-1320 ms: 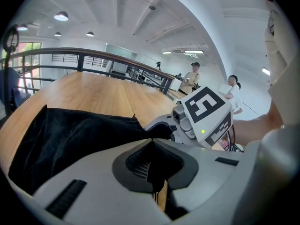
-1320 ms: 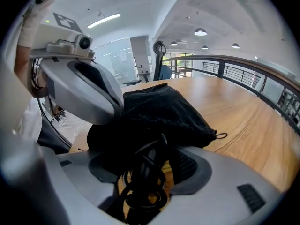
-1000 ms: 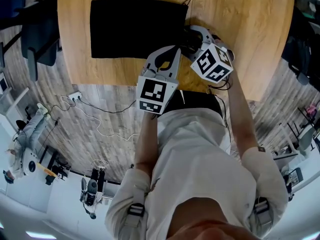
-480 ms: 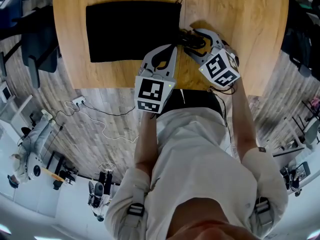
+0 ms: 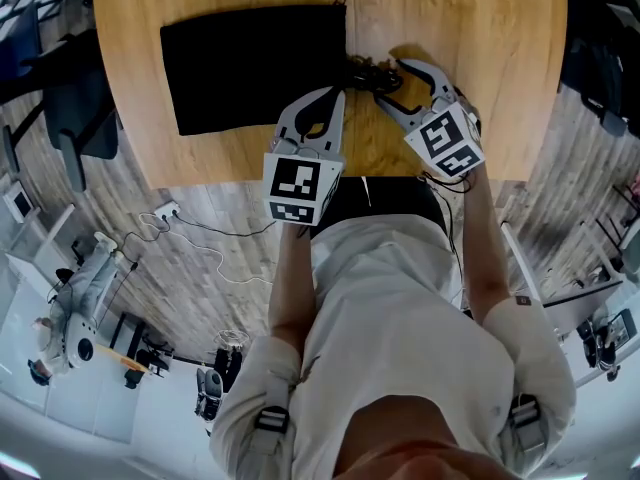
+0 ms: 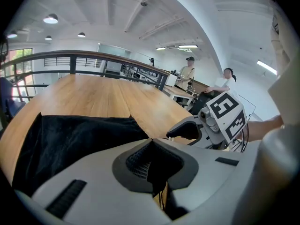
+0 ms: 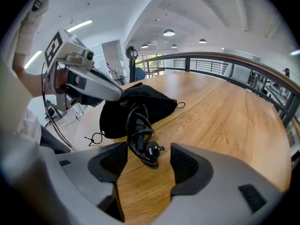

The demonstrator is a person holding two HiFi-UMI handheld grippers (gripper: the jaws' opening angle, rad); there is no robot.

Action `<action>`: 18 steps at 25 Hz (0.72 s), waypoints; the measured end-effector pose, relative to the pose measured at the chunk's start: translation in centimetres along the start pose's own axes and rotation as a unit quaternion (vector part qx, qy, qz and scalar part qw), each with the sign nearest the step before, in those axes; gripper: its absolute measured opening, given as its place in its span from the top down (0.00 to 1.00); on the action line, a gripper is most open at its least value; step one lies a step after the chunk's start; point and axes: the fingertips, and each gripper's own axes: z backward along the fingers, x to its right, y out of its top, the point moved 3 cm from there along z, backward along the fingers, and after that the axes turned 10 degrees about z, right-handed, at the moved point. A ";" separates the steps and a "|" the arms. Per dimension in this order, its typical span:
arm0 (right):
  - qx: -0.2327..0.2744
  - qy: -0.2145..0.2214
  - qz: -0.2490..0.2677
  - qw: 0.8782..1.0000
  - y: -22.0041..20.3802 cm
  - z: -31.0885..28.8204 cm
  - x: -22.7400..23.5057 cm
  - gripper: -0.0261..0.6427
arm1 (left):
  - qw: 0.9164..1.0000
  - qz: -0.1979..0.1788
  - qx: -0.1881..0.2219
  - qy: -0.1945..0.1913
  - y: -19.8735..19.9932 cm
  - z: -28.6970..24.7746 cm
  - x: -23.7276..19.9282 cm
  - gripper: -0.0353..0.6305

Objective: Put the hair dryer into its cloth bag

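The black cloth bag (image 5: 250, 63) lies flat on the wooden table (image 5: 480, 38), its mouth toward the right. My left gripper (image 5: 337, 94) is at that mouth edge, and in the left gripper view (image 6: 152, 171) the jaws are shut on black fabric of the bag (image 6: 70, 139). A coiled black cord (image 7: 138, 125) with its plug (image 7: 153, 150) sticks out of the bag (image 7: 140, 102). My right gripper (image 7: 149, 162) stands open around the coil (image 5: 372, 72) without gripping it. The hair dryer's body is hidden.
The table's near edge (image 5: 230, 163) runs just under both grippers. The bag's drawstring (image 7: 95, 138) trails on the wood. A dark chair (image 5: 75, 83) stands left of the table. Cables (image 5: 200, 243) lie on the floor. Two people (image 6: 206, 81) are far behind.
My right gripper has drawn back a little to the right from the bag's mouth, leaving the cord coil showing between its jaws. The left gripper keeps its hold at the mouth.
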 end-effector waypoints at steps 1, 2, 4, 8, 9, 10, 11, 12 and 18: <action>0.002 -0.004 -0.006 1.000 -0.1 0.2 0.0 0.52 | 1.000 -0.001 -0.001 0.000 0.0 0.0 0.0 0.92; 0.004 -0.008 -0.013 1.000 -0.3 0.4 0.0 0.52 | 1.000 -0.002 -0.002 -0.001 -0.1 0.0 0.0 0.92; 0.005 -0.013 -0.026 1.000 -0.6 0.6 -0.2 0.52 | 1.000 -0.004 -0.002 -0.001 -0.2 0.0 -0.1 0.92; 0.001 -0.008 -0.044 0.999 -1.7 0.8 -0.5 0.52 | 1.000 -0.006 -0.003 -0.002 -0.3 0.0 0.0 0.92; -0.001 -0.006 -0.047 0.999 -2.0 0.8 -0.6 0.53 | 1.000 -0.006 -0.003 -0.002 -0.4 0.0 0.1 0.92; -0.002 -0.005 -0.049 0.999 -2.2 0.7 -0.7 0.53 | 1.000 -0.007 -0.003 -0.003 -0.4 0.0 0.1 0.92; -0.003 -0.004 -0.050 0.999 -2.3 0.6 -0.8 0.54 | 1.000 -0.007 -0.004 -0.003 -0.4 0.0 0.1 0.92; -0.004 -0.004 -0.051 0.999 -2.4 0.5 -0.9 0.54 | 1.000 -0.007 -0.004 -0.004 -0.5 0.0 0.1 0.92; 0.000 -0.017 -0.061 0.998 -2.4 0.0 -1.0 0.65 | 1.000 -0.008 -0.005 -0.005 -0.7 0.0 0.1 0.92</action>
